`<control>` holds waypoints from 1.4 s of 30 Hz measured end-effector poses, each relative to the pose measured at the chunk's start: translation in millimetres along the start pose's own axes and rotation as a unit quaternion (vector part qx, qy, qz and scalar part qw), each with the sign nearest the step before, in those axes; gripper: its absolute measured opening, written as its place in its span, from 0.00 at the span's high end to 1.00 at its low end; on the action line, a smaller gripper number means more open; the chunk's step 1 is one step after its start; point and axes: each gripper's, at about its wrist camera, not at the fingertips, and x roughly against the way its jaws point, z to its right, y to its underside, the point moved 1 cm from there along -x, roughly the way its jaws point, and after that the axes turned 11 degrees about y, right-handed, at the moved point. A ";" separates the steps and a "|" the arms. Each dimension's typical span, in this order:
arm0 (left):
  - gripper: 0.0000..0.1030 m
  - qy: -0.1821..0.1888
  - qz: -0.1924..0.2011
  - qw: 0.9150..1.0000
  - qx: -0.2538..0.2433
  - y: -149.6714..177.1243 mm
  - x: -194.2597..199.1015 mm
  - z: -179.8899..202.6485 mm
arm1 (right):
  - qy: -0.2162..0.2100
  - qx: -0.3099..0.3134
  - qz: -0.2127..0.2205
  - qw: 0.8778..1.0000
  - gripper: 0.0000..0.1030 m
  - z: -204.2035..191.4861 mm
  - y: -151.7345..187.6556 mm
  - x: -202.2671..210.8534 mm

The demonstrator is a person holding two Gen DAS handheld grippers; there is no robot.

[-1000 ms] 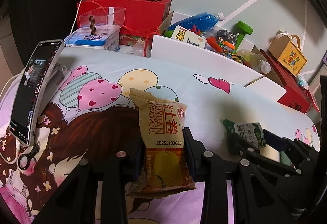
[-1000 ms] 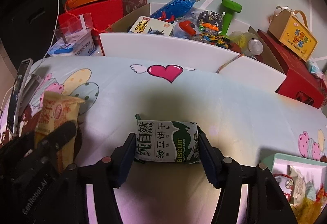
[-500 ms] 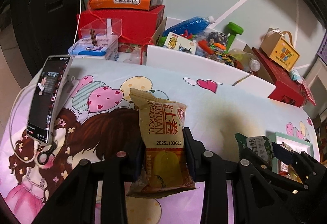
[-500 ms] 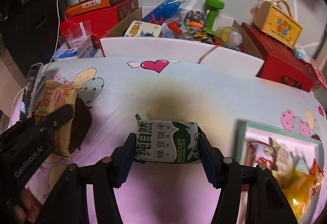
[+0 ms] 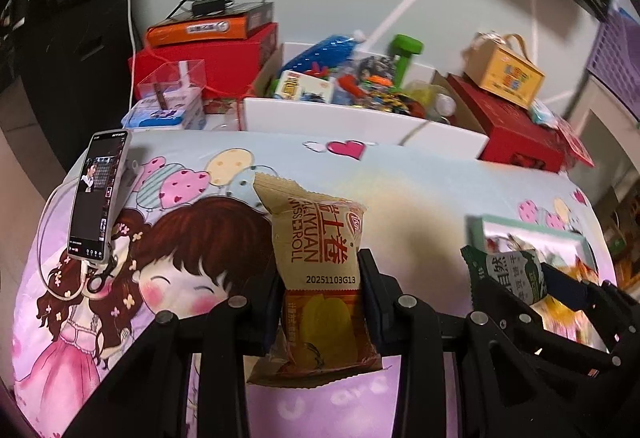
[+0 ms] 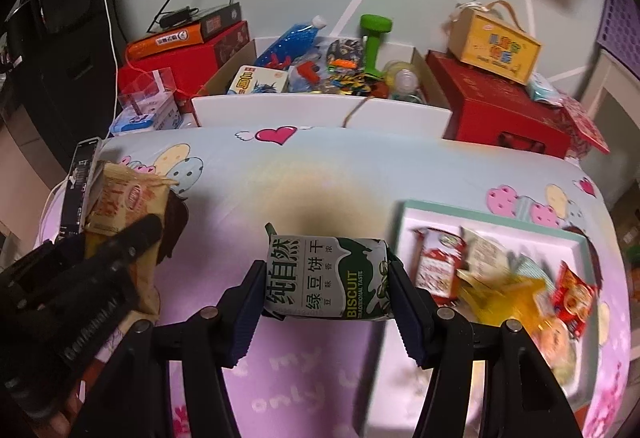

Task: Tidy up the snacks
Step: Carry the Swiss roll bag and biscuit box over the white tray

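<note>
Several snacks already lay in the tray [image 6: 494,212]; two were left to place. The left gripper [image 5: 320,302] clamped a tan roll packet [image 5: 316,250], long axis running away from the camera. The right gripper [image 6: 326,286] pinched a biscuit packet [image 6: 326,278] crosswise, seemingly just left of the tray.
</note>
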 end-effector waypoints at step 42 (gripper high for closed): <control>0.64 0.047 -0.015 0.983 -0.179 48.5 6.0 160.7 | 0.050 -0.146 0.010 0.988 0.39 162.7 67.4 23.2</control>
